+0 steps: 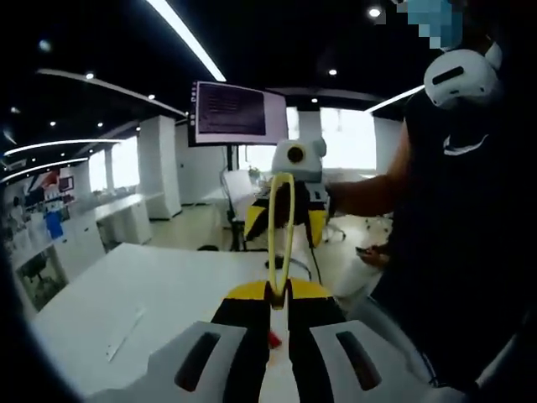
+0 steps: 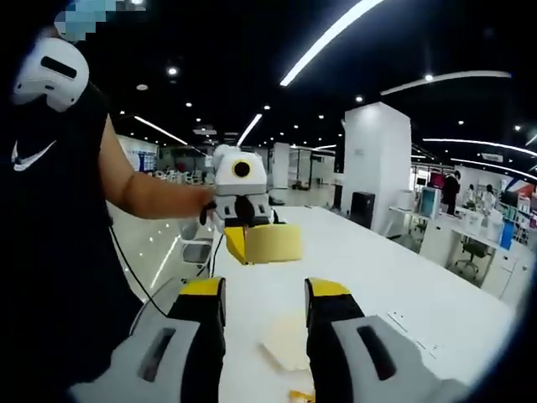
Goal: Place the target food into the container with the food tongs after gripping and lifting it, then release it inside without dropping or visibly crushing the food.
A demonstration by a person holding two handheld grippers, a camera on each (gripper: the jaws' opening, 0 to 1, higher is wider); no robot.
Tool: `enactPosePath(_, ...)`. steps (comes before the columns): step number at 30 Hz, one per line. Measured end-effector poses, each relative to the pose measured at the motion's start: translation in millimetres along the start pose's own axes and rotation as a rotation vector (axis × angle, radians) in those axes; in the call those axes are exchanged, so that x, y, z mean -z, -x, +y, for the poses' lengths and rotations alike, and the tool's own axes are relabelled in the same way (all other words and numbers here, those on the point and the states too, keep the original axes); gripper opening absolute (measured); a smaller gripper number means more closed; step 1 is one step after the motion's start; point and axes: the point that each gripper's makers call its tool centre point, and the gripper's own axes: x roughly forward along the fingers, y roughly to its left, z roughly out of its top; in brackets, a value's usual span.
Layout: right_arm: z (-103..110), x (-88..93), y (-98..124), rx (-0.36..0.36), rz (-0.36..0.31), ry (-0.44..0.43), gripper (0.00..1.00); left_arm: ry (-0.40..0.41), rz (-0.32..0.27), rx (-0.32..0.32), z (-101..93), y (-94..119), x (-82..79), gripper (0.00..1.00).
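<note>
Your left gripper (image 1: 278, 312) has its jaws together on the handle end of the yellow tongs (image 1: 284, 235), which stand straight up ahead of it, tips pinched nearly shut. That clamp is what lets you work them as a tool. Your right gripper (image 2: 264, 315) has its jaws apart with nothing between them, raised level above the white table (image 2: 403, 285). A pale yellow piece, probably the food (image 2: 285, 348), lies on the table near its close edge, just below those jaws. I can't make out the container. Both grippers face each other across the table.
</note>
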Motion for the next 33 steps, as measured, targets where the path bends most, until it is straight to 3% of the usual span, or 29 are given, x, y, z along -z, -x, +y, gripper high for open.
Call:
enactPosePath(3, 7.5, 3.3, -4.6, -0.048, -0.032, -0.033, 0.29, 0.003, 0.018, 0.012, -4.1, -2.6, 3.8, 0.02)
enactPosePath(5, 12.1, -1.0, -7.1, -0.08, -0.092, -0.082, 0.29, 0.014, 0.028, 0.018, -4.0, -2.3, 8.6, 0.02)
enactPosePath(12, 12.7, -0.5, -13.5, -0.089, -0.136, -0.109, 0.21, 0.037, 0.032, 0.03, -8.2, -8.4, 16.1, 0.02)
enactPosePath(29, 13.7, 0.8, -22.6, -0.107, -0.136, -0.106, 0.19, 0.038, 0.047, 0.035, -7.5, -13.6, 13.6, 0.03)
enactPosePath(31, 12.9, -0.3, -22.0, -0.106, -0.14, -0.119, 0.19, 0.036, 0.039, 0.035, -7.5, -13.7, 12.6, 0.08)
enactPosePath(33, 10.6, -1.9, -20.4, -0.093, -0.147, -0.113, 0.21, -0.018, 0.015, -0.004, -1.9, -13.4, 8.6, 0.16)
